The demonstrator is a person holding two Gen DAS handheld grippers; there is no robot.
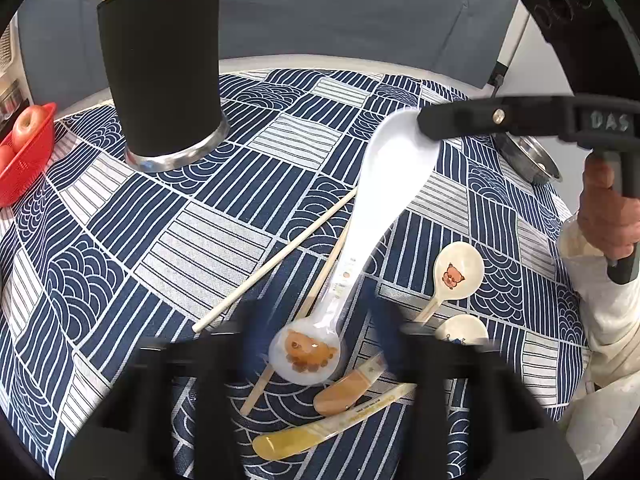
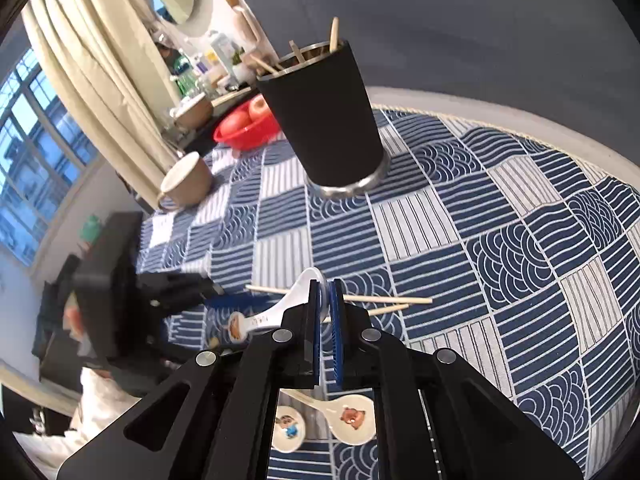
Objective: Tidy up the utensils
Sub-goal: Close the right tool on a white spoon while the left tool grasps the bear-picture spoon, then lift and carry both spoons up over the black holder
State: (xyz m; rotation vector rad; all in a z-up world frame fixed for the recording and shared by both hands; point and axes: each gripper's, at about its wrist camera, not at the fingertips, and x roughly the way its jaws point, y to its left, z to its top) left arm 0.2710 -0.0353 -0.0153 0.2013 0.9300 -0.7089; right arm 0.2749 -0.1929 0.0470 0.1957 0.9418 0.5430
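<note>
A long white spoon point(image 1: 376, 200) with an orange cartoon on its handle end hangs slanted over the patterned cloth. My right gripper point(image 1: 426, 126) point(image 2: 329, 304) is shut on the rim of its bowl. My left gripper point(image 1: 312, 332) is blurred at the bottom, its fingers on either side of the spoon's handle end; a gap shows on the right side. In the right wrist view the left gripper point(image 2: 216, 300) sits by that handle end. A black cup point(image 1: 164, 72) point(image 2: 324, 116) holding chopsticks stands at the back. Two loose chopsticks point(image 1: 276, 260) lie under the spoon.
Two small cream cartoon spoons point(image 1: 456, 272) point(image 2: 352, 420), an orange spoon point(image 1: 348, 392) and a yellow one point(image 1: 332, 428) lie on the cloth. A red basket of apples point(image 1: 24, 160) is at far left, a metal bowl point(image 1: 528, 156) at right, a beige mug point(image 2: 186, 182) near the table's edge.
</note>
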